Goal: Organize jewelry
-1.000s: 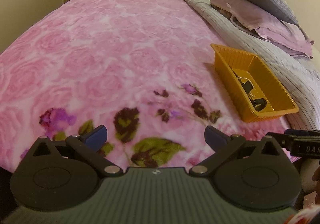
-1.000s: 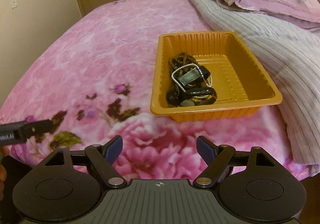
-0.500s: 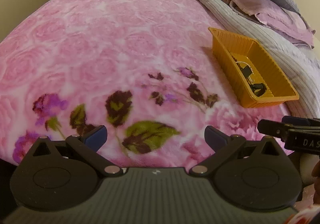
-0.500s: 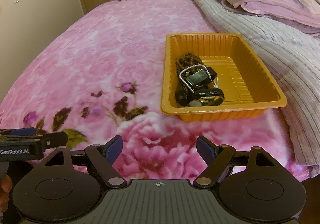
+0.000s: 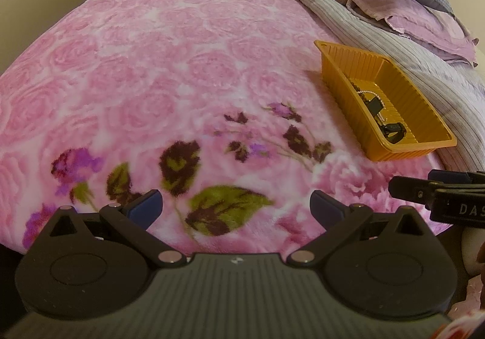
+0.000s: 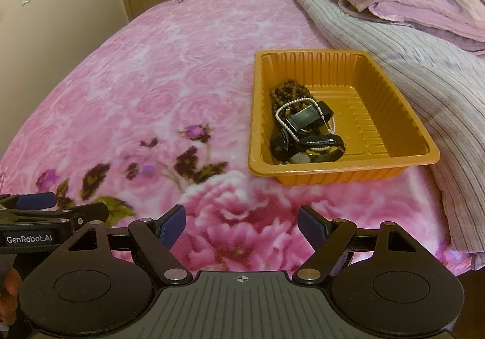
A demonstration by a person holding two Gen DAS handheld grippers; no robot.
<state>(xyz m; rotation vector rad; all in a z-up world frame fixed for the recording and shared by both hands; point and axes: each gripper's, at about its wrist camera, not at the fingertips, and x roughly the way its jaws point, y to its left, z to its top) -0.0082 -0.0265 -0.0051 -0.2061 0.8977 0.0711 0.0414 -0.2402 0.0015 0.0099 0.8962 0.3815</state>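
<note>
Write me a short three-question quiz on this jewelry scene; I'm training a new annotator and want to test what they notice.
1. True or false: the white bead string lies on the pink blanket, outside the orange tray.
2. Which side of the tray holds the jewelry pile in the right wrist view: A) left, B) right, C) spread evenly?
3. What is between the fingers of the right gripper and of the left gripper?

Key:
1. False; it lies in the tray, draped over the dark watches.
2. A.
3. Nothing; both stand open above the blanket.
</note>
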